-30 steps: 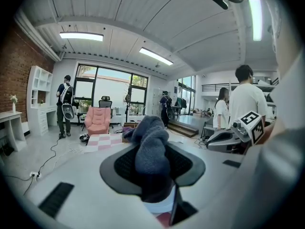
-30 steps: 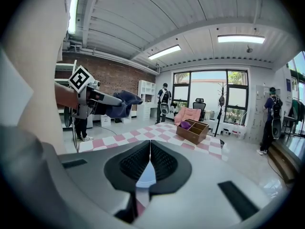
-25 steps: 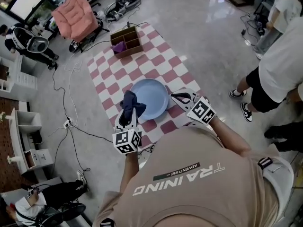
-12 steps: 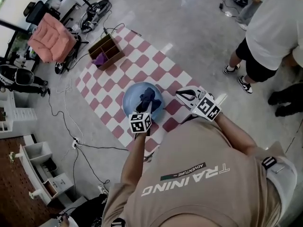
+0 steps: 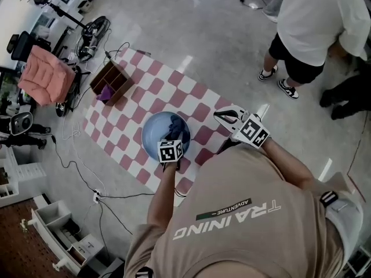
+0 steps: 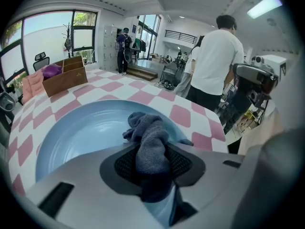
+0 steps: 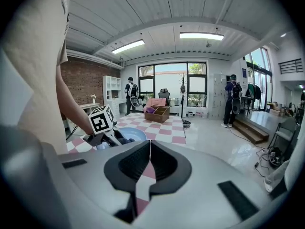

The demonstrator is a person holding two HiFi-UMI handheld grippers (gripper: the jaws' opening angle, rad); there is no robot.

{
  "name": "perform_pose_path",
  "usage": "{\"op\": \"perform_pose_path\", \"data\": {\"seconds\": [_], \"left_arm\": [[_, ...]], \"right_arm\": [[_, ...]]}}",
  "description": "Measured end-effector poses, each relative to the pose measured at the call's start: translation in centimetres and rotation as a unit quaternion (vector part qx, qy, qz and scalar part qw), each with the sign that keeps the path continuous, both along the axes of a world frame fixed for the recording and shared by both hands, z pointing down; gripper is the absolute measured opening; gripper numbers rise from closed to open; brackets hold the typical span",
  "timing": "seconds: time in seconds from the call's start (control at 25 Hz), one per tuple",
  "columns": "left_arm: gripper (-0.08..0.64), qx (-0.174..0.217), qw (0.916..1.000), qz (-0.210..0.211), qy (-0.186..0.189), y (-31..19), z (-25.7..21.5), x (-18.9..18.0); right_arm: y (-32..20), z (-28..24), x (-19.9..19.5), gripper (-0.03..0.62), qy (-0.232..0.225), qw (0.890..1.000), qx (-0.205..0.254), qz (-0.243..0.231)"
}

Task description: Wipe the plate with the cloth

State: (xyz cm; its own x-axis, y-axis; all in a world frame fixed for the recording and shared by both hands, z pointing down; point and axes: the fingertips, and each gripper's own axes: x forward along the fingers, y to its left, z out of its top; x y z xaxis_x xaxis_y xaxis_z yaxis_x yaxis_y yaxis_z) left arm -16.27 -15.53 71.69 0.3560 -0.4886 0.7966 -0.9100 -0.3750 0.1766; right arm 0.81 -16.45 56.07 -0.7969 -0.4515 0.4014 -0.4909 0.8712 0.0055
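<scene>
The left gripper (image 5: 173,141) was clenched on a crumpled dark grey-blue cloth (image 5: 174,131), pointing steeply down over a round pale blue plate (image 5: 152,133). In the left gripper view, the left gripper (image 6: 152,163) had its ribbed black pads pressed against both sides of the cloth (image 6: 150,137). The bunched free end hung beyond the jaws over the plate's (image 6: 81,132) shallow well, near the rim closest to the person. Whether the fabric was touching the plate surface could not be told.

The plate lay on a pink and white checkered mat (image 5: 174,91) spread over a glossy pale floor. At the mat's far corner stood a brown wooden box with compartments (image 5: 111,81), and a purple item (image 5: 105,93) lay in one of them.

The right gripper (image 5: 223,116) was held to the right of the plate, apart from it, above the mat's edge. In the right gripper view, the right gripper (image 7: 150,163) had its jaw tips pressed together with nothing between them.

A person in a white shirt and dark shorts (image 5: 316,16) stood on the floor well beyond the mat. A salmon-pink cushioned chair (image 5: 43,74) stood off the mat, past the box.
</scene>
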Motion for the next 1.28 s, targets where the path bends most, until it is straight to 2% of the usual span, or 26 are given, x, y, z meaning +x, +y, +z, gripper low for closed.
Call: {"op": "perform_pose_path", "data": {"seconds": [0.24,0.68,0.8,1.04,1.16,1.28], "left_arm": [[0.146,-0.004,1.0,0.003,-0.001,-0.9,-0.1,0.1],[0.146,0.001,0.998,-0.062,-0.007,-4.5,0.1,-4.1],[0.147,0.001,0.9937,-0.11,-0.017,-4.7,-0.2,-6.7],[0.147,-0.019,0.9787,-0.202,-0.027,-3.1,-0.6,-11.4],[0.147,-0.036,0.974,-0.222,-0.028,-2.1,-0.2,-12.6],[0.147,-0.051,0.9736,-0.221,-0.03,-1.2,-0.2,-12.8]], "right_arm": [[0.2,-0.1,0.1,0.018,0.003,1.0,-0.004,0.002],[1.0,1.0,-0.4,0.018,0.018,1.0,-0.005,-0.016],[1.0,1.0,-0.5,0.018,0.015,1.0,-0.006,-0.02],[1.7,1.2,-1.9,0.018,0.012,0.999,-0.008,-0.052],[1.8,1.2,-2.7,0.018,0.007,0.998,-0.008,-0.068],[1.8,1.3,-3.2,0.018,0.006,0.997,-0.006,-0.079]]}}
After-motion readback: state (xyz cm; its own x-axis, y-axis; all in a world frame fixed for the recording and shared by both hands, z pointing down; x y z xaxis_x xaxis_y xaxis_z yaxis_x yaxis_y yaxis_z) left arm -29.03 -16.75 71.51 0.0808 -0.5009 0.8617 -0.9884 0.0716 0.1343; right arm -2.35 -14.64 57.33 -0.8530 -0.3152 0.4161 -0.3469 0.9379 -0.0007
